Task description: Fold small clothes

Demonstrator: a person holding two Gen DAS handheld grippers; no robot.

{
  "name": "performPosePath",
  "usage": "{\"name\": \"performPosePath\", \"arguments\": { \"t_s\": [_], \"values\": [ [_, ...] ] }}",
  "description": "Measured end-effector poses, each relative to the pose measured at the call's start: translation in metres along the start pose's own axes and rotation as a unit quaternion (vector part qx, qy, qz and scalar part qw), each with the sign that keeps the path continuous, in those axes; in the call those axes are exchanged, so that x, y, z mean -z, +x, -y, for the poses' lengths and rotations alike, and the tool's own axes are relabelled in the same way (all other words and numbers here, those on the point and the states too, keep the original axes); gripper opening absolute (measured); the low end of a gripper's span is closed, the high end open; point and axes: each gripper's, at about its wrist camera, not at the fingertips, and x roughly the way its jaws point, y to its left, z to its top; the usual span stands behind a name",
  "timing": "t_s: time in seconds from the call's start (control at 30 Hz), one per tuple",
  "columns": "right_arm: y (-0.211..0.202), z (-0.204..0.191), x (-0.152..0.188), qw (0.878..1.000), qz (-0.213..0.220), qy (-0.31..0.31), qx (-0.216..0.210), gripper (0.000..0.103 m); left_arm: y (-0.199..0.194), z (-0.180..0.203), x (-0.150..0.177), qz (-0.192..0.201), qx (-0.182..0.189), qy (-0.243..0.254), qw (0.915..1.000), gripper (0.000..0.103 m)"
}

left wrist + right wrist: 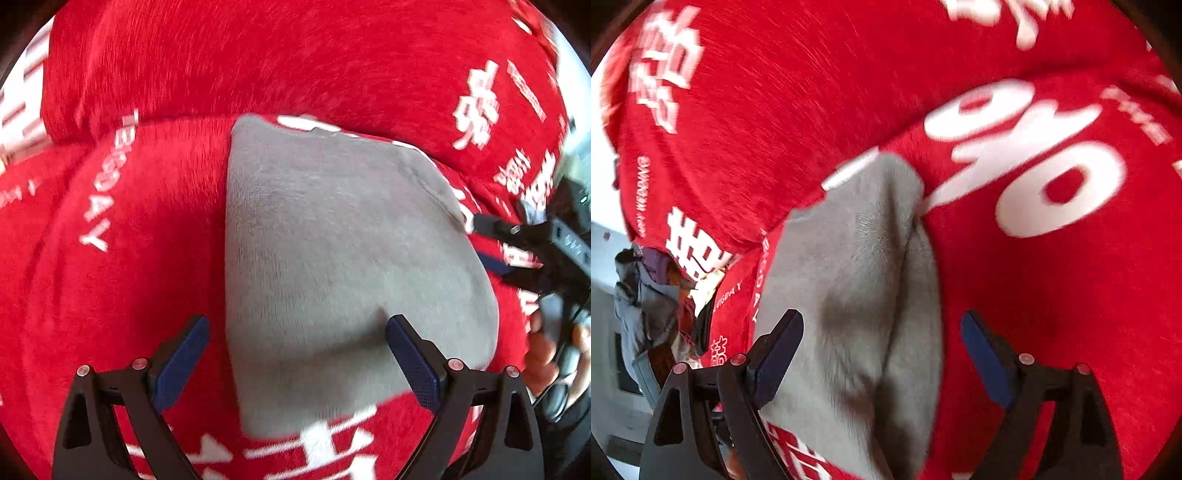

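A small grey garment lies folded on a red blanket with white lettering. My left gripper hangs open over its near left part. One finger is above the blanket, and the other fingertip dents the grey cloth. My right gripper shows at the garment's right edge, with its jaws apart. In the right wrist view the grey garment shows a long fold crease, and my right gripper stands open astride its right edge, gripping nothing.
The red blanket fills nearly all of both views and rises in a fold behind the garment. A pile of other clothes sits at the far left of the right wrist view. A person's hand holds the right gripper.
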Motion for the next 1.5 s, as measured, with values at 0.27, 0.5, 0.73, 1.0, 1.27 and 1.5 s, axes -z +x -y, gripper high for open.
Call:
{"name": "performPosePath", "arguments": {
  "t_s": [0.27,0.5,0.73,1.0,1.27,1.5],
  "values": [
    [0.004,-0.087,-0.004,0.984,0.039,-0.164,-0.056,0.014,-0.001,-0.023,-0.002,-0.009,0.051,-0.019,0.9985,0.084],
    [0.028,-0.039,-0.011,0.99,0.011,-0.123,0.07,0.055,-0.016,-0.034,-0.002,0.002,0.043,-0.037,0.9984,0.085],
    [-0.036,-0.027,0.004,0.987,0.114,-0.088,0.068,0.071,-0.034,0.021,-0.012,0.031,0.088,0.03,0.9952,0.085],
    [0.036,-0.09,-0.016,0.981,0.014,-0.187,0.058,0.079,0.005,0.061,0.003,0.028,0.007,0.119,0.9924,0.085],
    [0.041,-0.073,-0.03,0.979,0.021,-0.168,0.11,0.079,-0.005,0.075,0.013,0.044,-0.052,0.164,0.9841,0.085],
    [0.041,-0.114,-0.039,0.964,0.017,-0.213,0.161,0.081,-0.007,0.03,-0.037,0.091,-0.112,0.047,0.9885,0.103]
  ]
}}
